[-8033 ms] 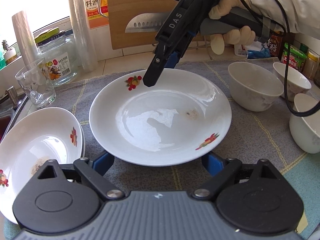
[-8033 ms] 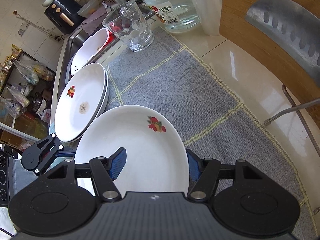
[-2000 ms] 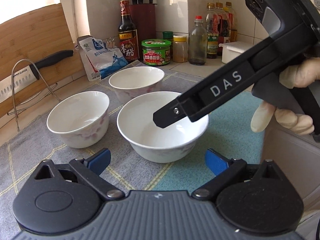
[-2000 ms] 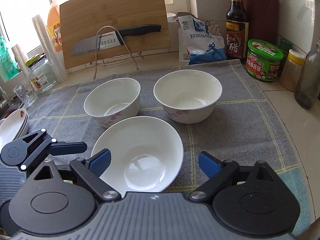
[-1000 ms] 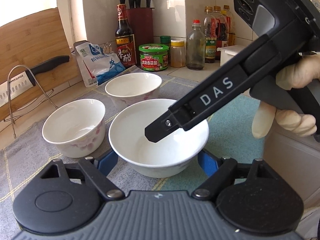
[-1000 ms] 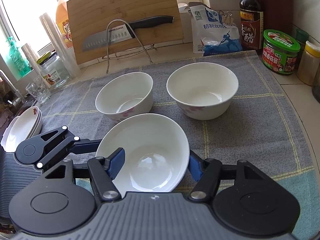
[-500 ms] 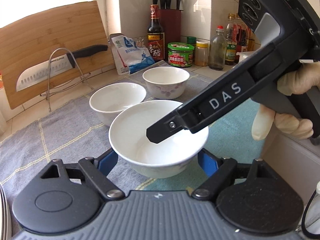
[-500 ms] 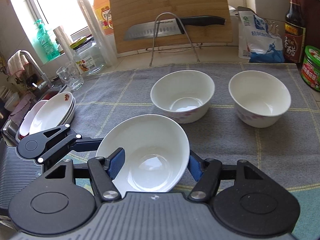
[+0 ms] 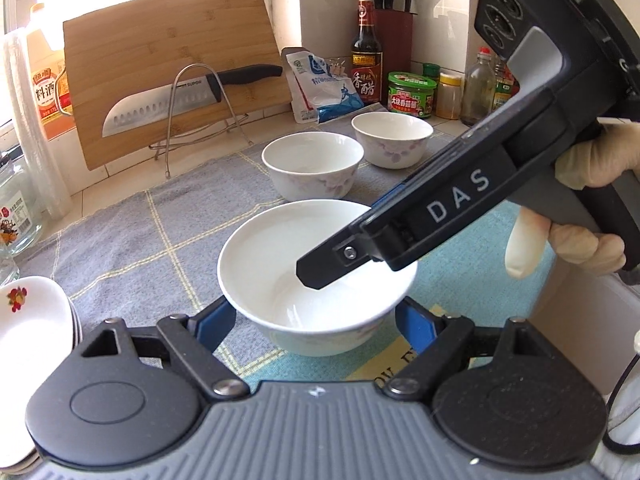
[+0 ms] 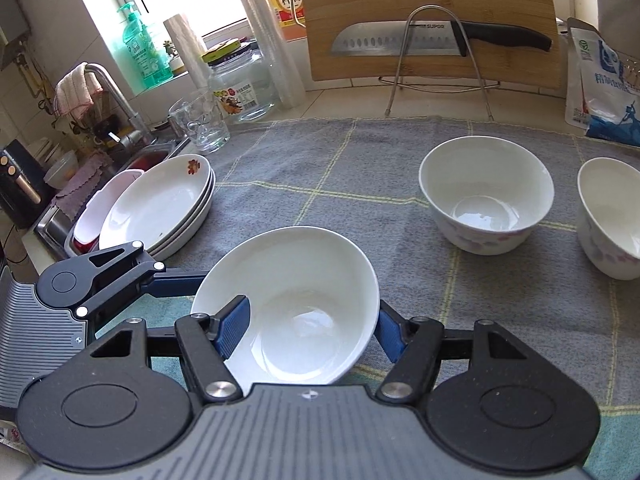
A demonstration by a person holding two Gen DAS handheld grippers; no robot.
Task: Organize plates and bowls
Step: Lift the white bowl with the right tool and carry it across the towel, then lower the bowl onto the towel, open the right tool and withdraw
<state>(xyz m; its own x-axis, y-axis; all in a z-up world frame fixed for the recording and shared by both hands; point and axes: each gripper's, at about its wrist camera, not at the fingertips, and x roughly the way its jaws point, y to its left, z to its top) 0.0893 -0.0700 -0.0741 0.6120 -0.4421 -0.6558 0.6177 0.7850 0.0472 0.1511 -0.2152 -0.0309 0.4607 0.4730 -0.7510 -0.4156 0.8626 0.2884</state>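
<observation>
Bowls first: a white round ceramic bowl (image 10: 296, 308) hangs above the grey checked cloth (image 10: 360, 184), mouth up and tipped slightly. The right gripper (image 10: 310, 324) pinches its rim, one blue pad inside, one outside. The left gripper (image 9: 316, 322) has its pads against the bowl's sides, clamping it. Two more white bowls (image 10: 486, 194) stand farther back; stacked white plates (image 10: 160, 204) lie by the sink.

A white bowl (image 10: 296, 312) was tilted and lifted above a grey checked cloth (image 10: 360, 184), clamped at its sides between blue gripper pads. Two more white bowls with faint pink flowers (image 10: 486, 196) (image 10: 612, 216) sat upright to its right. Three flower-printed white plates (image 10: 160, 204) were stacked at the cloth's left edge.
</observation>
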